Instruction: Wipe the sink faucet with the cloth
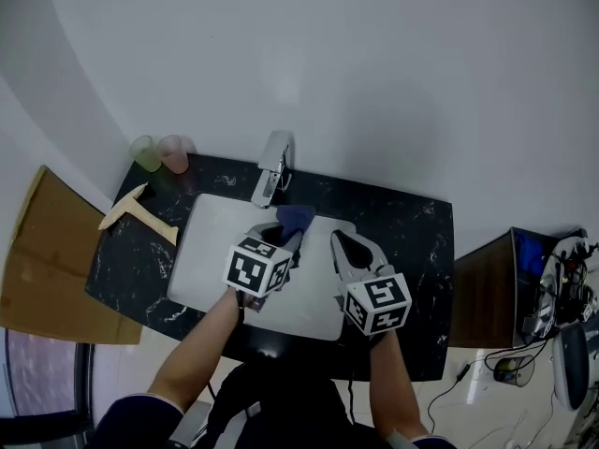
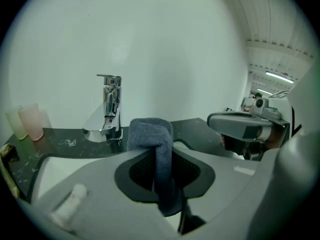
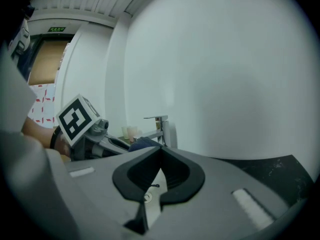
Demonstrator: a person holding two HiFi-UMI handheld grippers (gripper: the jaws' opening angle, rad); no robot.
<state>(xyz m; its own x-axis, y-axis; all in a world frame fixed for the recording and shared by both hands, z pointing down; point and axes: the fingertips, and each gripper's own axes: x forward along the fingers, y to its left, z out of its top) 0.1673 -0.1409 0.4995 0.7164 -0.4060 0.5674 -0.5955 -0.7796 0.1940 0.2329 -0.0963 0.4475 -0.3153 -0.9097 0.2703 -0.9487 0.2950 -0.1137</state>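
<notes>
A person stands at a dark marbled worktop (image 1: 416, 223) with a white sink (image 1: 208, 246), seen from above, a gripper in each hand.

The left gripper (image 1: 284, 235) is clamped on a folded blue-grey cloth (image 2: 156, 141). The cloth stands up between its jaws and hangs down past them. It is held over the sink, near the chrome faucet (image 2: 110, 105) but apart from it (a strip of worktop shows between them in the left gripper view). The right gripper (image 1: 343, 241) hovers beside it over the sink, jaws together with nothing between them.

The task looks barely begun. The cloth is in hand and aimed at the faucet, but no wiping contact shows. All of the faucet, spout, handle and base, seems left to do.

From above, the cloth overlaps the spout tip, so contact cannot be judged there. Whether the faucet is wet or marked is too small to tell. Both grippers cover part of the basin. The person's body is cut off at the lower edge.
</notes>
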